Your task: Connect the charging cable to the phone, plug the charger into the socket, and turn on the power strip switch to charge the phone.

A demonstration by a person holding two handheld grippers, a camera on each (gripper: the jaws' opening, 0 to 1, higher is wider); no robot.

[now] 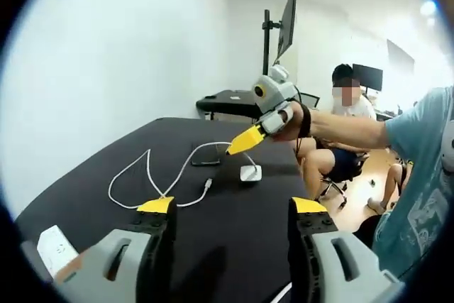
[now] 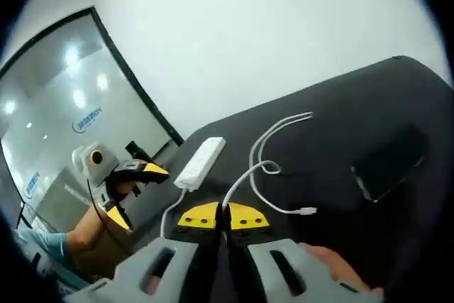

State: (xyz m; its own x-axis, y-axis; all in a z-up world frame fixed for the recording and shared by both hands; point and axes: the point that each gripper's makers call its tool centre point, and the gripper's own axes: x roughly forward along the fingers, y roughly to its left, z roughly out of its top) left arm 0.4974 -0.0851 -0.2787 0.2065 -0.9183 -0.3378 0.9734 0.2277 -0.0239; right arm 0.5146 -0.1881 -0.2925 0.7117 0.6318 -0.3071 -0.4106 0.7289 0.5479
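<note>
The black counter (image 1: 234, 232) carries everything, all of it well apart from both claws. On it in the right gripper view lie the white power strip (image 2: 201, 162), its long axis running away from the camera toward the wall, and the dark phone (image 2: 389, 162), flat, off to the right. The white charging cable (image 1: 152, 179) loops between them, its free plug end (image 1: 208, 184) bare on the cloth, near the phone (image 1: 205, 161) but not touching it. The white charger block (image 1: 250, 172) sits just beside that end.

The right claw (image 1: 241, 141) hangs above the phone and charger with its jaws closed and nothing in them. The left claw (image 1: 230, 207) stands wide open, empty, aimed along the counter toward the cable loop.

I judge the right claw nearer the plug end; no step looks done yet.
</note>
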